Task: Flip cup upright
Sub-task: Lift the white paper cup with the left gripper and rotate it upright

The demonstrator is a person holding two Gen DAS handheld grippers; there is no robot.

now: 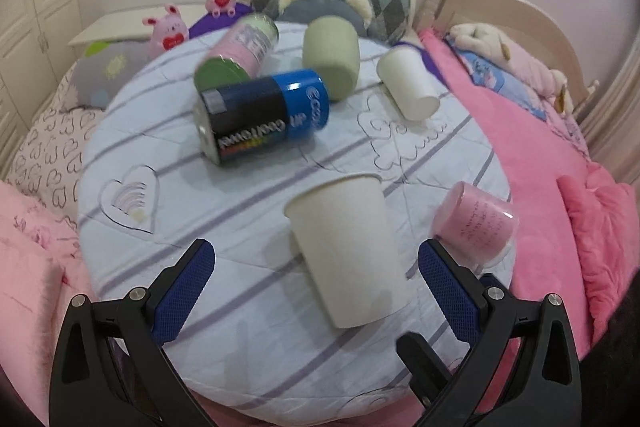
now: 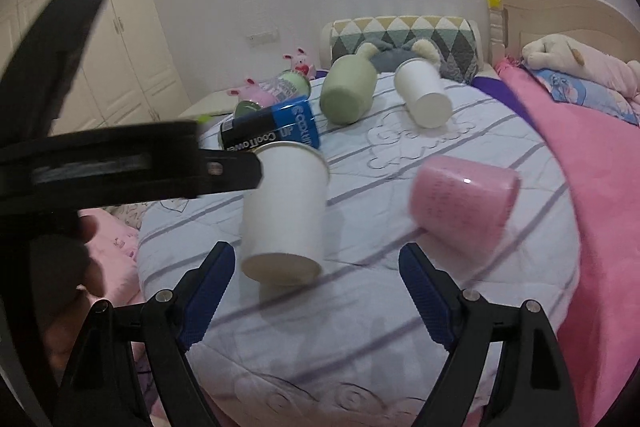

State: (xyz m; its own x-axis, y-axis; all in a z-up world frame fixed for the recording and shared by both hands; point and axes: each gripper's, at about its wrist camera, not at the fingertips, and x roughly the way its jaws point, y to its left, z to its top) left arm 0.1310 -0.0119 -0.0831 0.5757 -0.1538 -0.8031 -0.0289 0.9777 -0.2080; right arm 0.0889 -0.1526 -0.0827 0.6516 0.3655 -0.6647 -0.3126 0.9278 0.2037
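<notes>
White paper cup (image 1: pixel 347 251) lies on its side on striped quilt (image 1: pixel 168 155), base toward near edge, rim pointing far. Left claw (image 1: pixel 316 267) open wide, cup between its fingers, touching neither. Right claw (image 2: pixel 316 267) open too, empty, cup (image 2: pixel 285 211) just ahead, left of centre. Pink mug (image 2: pixel 464 205) on its side to right, well apart from cup. Blue can (image 1: pixel 266 117) farther back.

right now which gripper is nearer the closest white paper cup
Left. The left gripper is open with the white paper cup lying between its fingers. The right gripper is also open, but the cup sits just ahead of its left finger.
</notes>
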